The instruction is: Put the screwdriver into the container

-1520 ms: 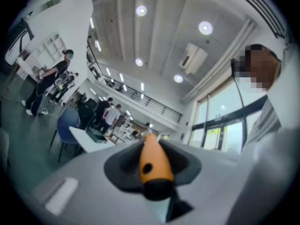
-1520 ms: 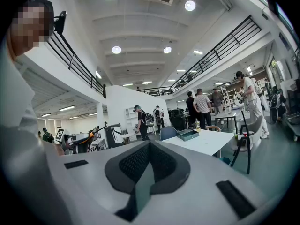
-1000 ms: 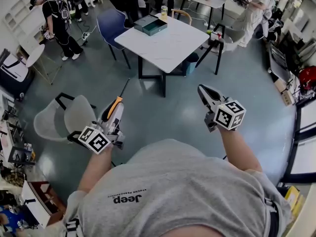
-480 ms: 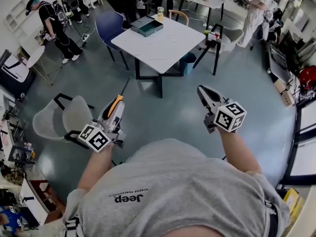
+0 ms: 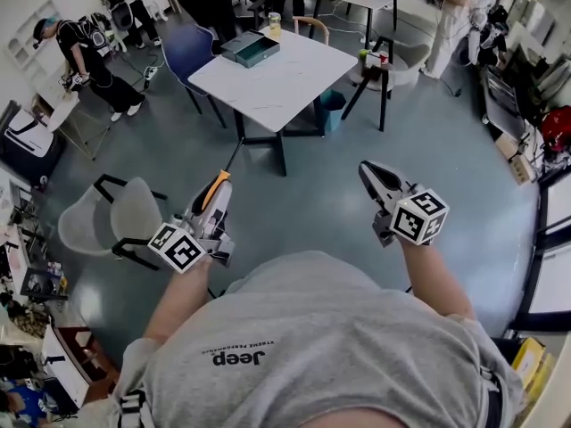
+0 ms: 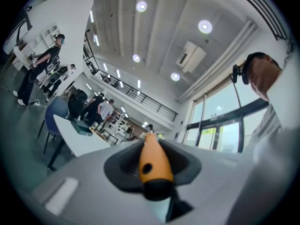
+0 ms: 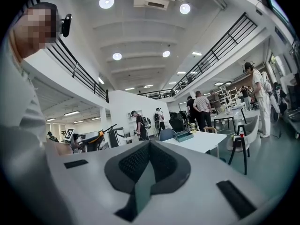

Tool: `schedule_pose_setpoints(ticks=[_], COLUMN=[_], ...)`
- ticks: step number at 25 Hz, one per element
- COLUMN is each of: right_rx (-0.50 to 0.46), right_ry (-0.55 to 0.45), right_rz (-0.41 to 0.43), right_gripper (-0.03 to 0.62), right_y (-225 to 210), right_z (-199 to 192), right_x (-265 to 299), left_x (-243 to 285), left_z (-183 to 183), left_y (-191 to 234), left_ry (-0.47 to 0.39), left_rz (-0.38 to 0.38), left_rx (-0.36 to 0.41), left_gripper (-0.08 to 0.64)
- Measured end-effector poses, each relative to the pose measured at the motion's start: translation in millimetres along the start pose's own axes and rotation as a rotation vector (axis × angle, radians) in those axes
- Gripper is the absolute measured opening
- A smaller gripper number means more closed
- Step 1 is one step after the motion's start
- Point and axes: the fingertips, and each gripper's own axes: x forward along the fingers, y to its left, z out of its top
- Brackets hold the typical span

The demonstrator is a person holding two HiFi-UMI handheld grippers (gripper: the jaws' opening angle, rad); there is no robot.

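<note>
A screwdriver with an orange handle and a thin dark shaft is clamped in my left gripper, shaft pointing ahead toward the table. In the left gripper view its orange handle fills the gap between the dark pads. The container, a shallow teal box, lies near the far corner of the white table, well ahead of both grippers. My right gripper hovers over the floor at the right, shut and empty; its own view shows its jaws together and the container far off.
A grey chair stands by my left gripper and a blue chair beside the table. A teal bin sits under the table, and a stool to its right. A person stands at left; others stand behind the table.
The table and container have slid a little left in the head view. Both grippers keep the same pose, the left still holding the screwdriver.
</note>
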Motion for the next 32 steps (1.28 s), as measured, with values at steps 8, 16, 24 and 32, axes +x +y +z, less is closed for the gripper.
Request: schedule_pose_setpoints(ticks=[8, 16, 24, 32], right_rx=[0.012, -0.022, -0.015, -0.018], right_ry=[0.021, 0.039, -0.001, -0.009], right_rz=[-0.026, -0.066, -0.141, -0.178], right_gripper=[0.008, 0.008, 0.008, 0.008], right_y=[-25.6, -53.4, -91.5, -125.8], right_z=[-6.5, 1.8, 58.9, 94.6], right_x=[18.2, 132.0, 283.4, 390.8], left_x=[25.3, 65.4, 158.3, 208.1], left_z=[-2.6, 26.6, 108.4, 166.1], left_y=[26.6, 142.6, 283.1, 381.6], left_ry=[0.011, -0.006, 0.043, 0.036], left_rz=[-0.022, -0.068, -0.156, -0.173], left_rx=[-0.022, -0.067, -0.070, -0.080], left_gripper=[0.100, 0.100, 0.100, 0.100])
